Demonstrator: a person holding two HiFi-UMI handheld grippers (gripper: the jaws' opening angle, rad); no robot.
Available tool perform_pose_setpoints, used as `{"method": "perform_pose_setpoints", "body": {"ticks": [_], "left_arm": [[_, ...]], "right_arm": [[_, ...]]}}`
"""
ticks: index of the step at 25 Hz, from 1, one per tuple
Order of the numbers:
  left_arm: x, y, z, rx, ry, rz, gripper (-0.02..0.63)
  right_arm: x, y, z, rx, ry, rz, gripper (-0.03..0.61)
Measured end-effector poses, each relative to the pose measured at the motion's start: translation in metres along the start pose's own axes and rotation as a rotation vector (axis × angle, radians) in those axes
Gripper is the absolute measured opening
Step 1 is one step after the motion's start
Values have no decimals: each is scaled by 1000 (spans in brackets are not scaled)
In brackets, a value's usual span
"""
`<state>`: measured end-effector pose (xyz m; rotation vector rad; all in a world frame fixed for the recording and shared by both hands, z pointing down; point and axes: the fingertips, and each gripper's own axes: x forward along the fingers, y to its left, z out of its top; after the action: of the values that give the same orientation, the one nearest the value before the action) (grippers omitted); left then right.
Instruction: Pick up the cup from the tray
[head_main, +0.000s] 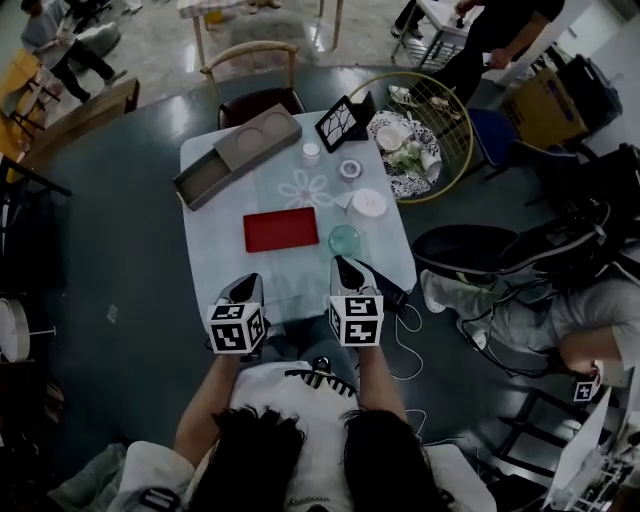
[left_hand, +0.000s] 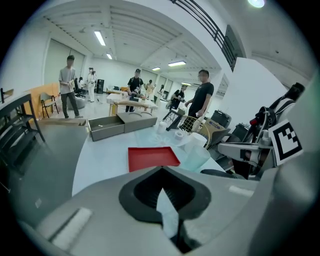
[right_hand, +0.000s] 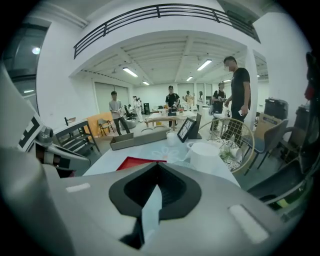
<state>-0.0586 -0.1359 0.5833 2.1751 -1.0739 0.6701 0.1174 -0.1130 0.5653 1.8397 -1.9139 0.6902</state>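
Two grippers, both closed and empty, hover at the table's near edge. The left gripper faces the red tray. The clear cup stands just right of the tray, directly beyond the right gripper, which is nearer.

Red tray was mostly hidden behind right gripper body in right gripper view. Cup bottom was hidden behind left gripper body. Small pale item was too small to identify. Person was cut off at head view's bottom edge.
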Motion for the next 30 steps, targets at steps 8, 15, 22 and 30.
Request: {"method": "perform_pose_setpoints", "body": {"ticks": [8, 15, 22, 30], "left_arm": [[-23, -8, 0, 18, -44, -26, 0], [-30, -7, -10, 24, -37, -26, 0], [-35, -7, -13, 29, -42, -30, 0], [-33, -1, -14, 15, -41, -22, 0]], "right_arm": [[-20, 40, -5, -49, 17, 35, 23], [-26, 56, -15, -94, 34, 28, 23], [-31, 57, -15, -78, 26, 16, 23], [-28, 57, -19, -89, 39, 21, 23]]}}
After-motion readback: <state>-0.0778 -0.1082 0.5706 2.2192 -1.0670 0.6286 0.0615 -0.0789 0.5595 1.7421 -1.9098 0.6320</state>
